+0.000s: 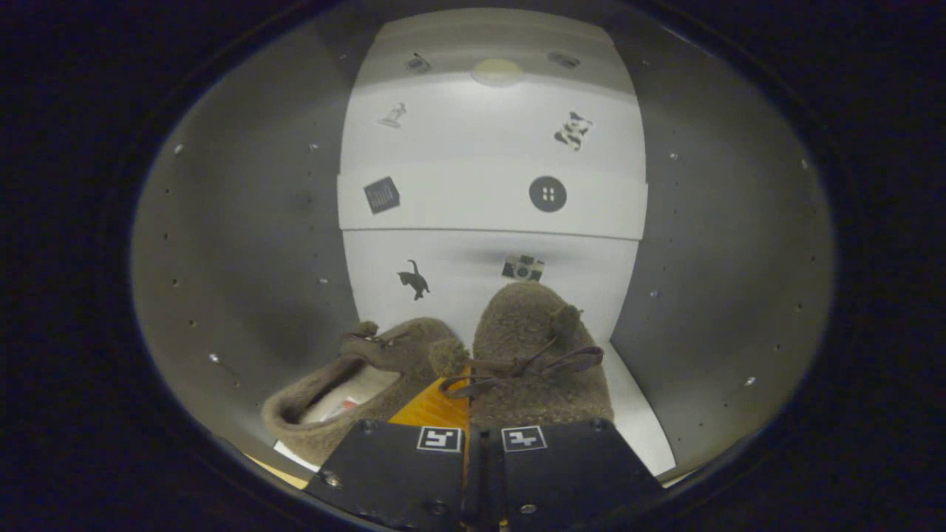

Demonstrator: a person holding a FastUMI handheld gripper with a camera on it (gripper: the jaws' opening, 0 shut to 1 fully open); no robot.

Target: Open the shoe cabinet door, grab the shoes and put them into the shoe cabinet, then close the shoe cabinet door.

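White cabinet [473, 295] interior w/ two fuzzy brown shoes [532, 347]; jaws nearly closed, holding nothing visible.

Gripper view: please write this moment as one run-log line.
gripper: fingers closed together | shoes: both inside shoe cabinet, just ahead of fingers | door: not closed yet

tongs-mounted view, close, facing into shoe cabinet [488, 192]

Claw [468, 414] level, pointing forward; fingers drawn nearly together, thin gap between them.
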